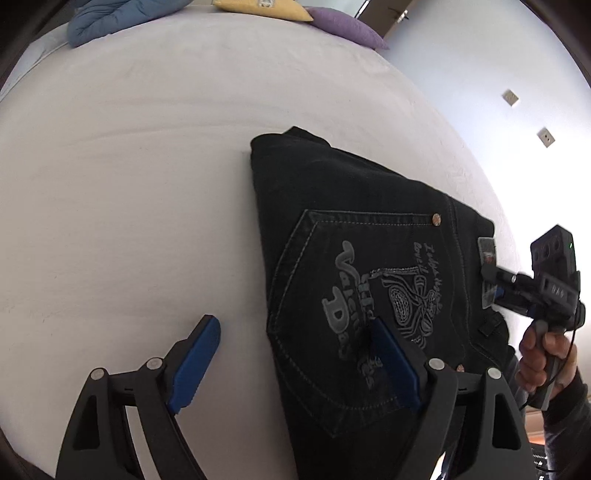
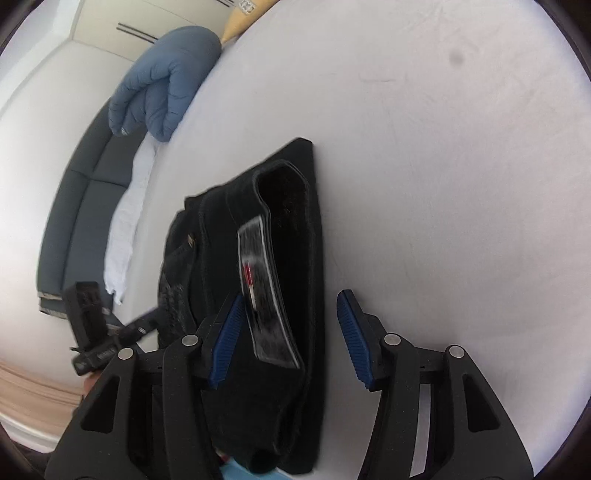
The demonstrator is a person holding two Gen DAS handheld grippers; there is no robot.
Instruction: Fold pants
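Note:
Black jeans lie folded into a compact stack on the white bed sheet, back pocket with grey embroidery facing up. My left gripper is open at the stack's left edge, one blue pad over the sheet and the other above the pocket. In the right wrist view the jeans show their waistband end with a grey label. My right gripper is open, and the waistband stands between its pads without being pinched. A hand holds that gripper at the label end.
A blue duvet, a yellow pillow and a purple pillow lie along the far edge of the bed. A dark sofa stands beyond the bed's side. Two wall sockets are on the white wall.

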